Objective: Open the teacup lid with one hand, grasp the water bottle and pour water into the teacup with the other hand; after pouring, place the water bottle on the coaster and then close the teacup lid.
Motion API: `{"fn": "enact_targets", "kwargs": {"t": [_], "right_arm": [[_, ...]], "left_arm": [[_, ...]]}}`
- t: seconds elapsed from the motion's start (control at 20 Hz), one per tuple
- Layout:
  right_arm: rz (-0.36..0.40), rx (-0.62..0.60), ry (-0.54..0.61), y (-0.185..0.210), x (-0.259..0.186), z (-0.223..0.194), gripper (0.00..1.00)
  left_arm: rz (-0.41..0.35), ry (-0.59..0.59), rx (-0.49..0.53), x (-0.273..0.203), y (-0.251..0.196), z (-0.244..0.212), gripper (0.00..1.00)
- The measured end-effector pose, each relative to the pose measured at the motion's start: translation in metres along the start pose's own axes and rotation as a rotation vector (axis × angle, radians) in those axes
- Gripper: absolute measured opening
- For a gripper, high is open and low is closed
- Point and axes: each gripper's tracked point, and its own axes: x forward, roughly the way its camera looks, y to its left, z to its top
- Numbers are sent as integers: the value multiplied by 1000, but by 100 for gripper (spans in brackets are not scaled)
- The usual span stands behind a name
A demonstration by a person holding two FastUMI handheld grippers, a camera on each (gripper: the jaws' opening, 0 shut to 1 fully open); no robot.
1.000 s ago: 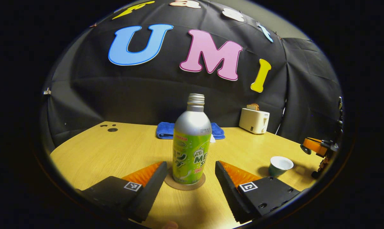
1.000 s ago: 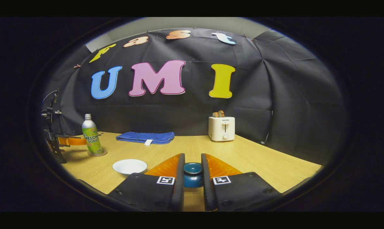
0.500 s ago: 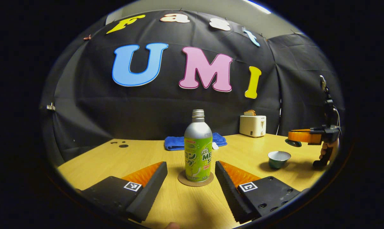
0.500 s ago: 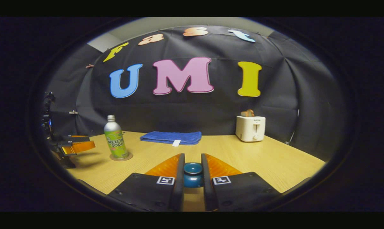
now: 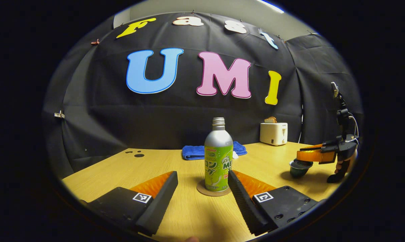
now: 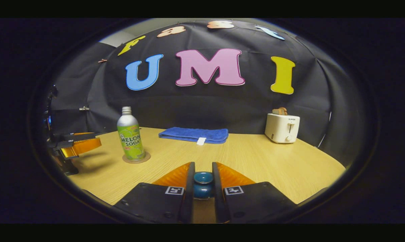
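The green and silver water bottle (image 5: 218,158) stands upright on the round coaster (image 5: 213,191), just beyond my left gripper (image 5: 202,173), which is open and touches nothing. Far right in the left gripper view, my right gripper (image 5: 315,155) holds the dark lid (image 5: 300,163) at the mouth of the teacup (image 5: 297,171); whether the lid rests on the cup I cannot tell. In the right gripper view, the right gripper (image 6: 203,169) is shut on the blue lid knob (image 6: 203,183), and the cup is hidden under it. The bottle (image 6: 131,137) and the left gripper (image 6: 76,146) stand at the left.
A folded blue towel (image 6: 193,134) lies at the back of the wooden table (image 6: 256,164). A white toaster (image 6: 282,127) with bread stands at the back right. Small dark holes (image 5: 138,155) mark the table's far left corner.
My left gripper has drawn back from the bottle, still open. The right gripper came down with the lid over the teacup, covering its white inside.
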Motion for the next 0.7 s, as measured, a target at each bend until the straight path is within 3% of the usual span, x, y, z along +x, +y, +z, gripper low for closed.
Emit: {"fn": "enact_targets", "kwargs": {"t": [0.15, 0.25, 0.35, 0.4, 0.5, 0.7], "right_arm": [[-11, -12, 42, -1, 7, -7, 29], [-4, -29, 61, 4, 8, -8, 24], [-8, -48, 61, 4, 9, -8, 31], [-13, -52, 64, 3, 9, -9, 27], [-14, -44, 63, 1, 7, -8, 31], [-37, -31, -13, -5, -3, 5, 56]], "left_arm": [[-1, 0, 0, 0, -1, 0, 95], [-1, 0, 0, -1, 0, 0, 95], [0, 0, 0, 0, -1, 0, 95], [0, 1, 0, 0, -1, 0, 95], [0, 1, 0, -1, -1, 0, 95], [25, 2, -1, -2, 3, 0, 95]]}}
